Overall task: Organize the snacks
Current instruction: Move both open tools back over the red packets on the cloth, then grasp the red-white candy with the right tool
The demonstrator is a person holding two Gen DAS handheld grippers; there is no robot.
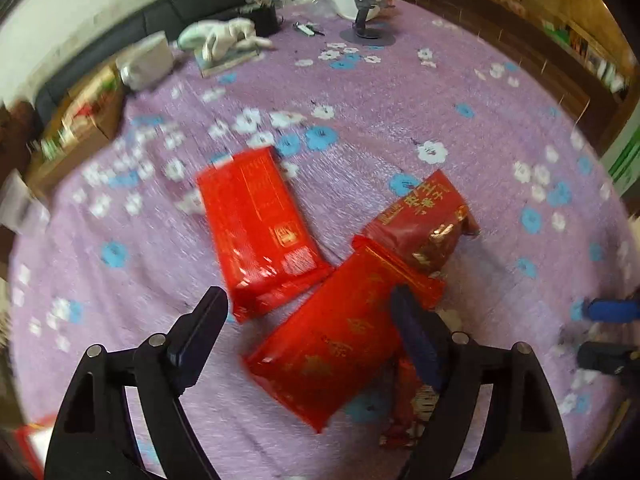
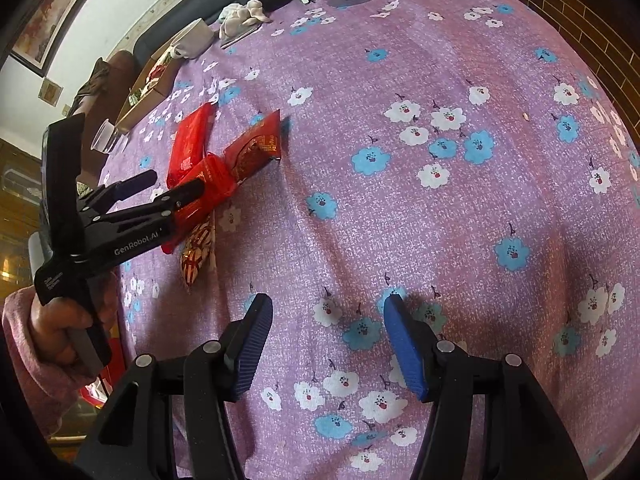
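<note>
Left wrist view: the red packet with gold flowers (image 1: 336,348) lies right under my left tongs (image 1: 308,320). It sits crosswise on a striped packet (image 1: 408,400) that peeps out at its 4 o'clock. My left tongs stand wide. One finger lies across the packet's edge at 3 o'clock and the other hangs clear of it over bare cloth at 9 o'clock, so nothing is pinched.

A dark red packet with gold lettering (image 1: 424,220) touches the flowered one at its 1 o'clock. A long bright red packet (image 1: 260,232) overlaps its corner at 11 o'clock. All four make one loose heap in the near middle of the tabletop (image 1: 400,92), which wears a purple flowered cloth.

I judge the step is tidying this heap, and the flowered packet is the one to take. To do it well I would centre both fingers over its short width and close on the flat body, not the crimped end. I would lift straight up so the neighbours do not drag. Foil like this is slippery, so a firm, square pinch matters.

My right tongs (image 2: 328,312) hover half open over bare cloth at 3 o'clock of the heap, holding nothing. A cardboard box (image 1: 80,120) at the table's 10 o'clock edge already holds packets and looks a likely home.
</note>
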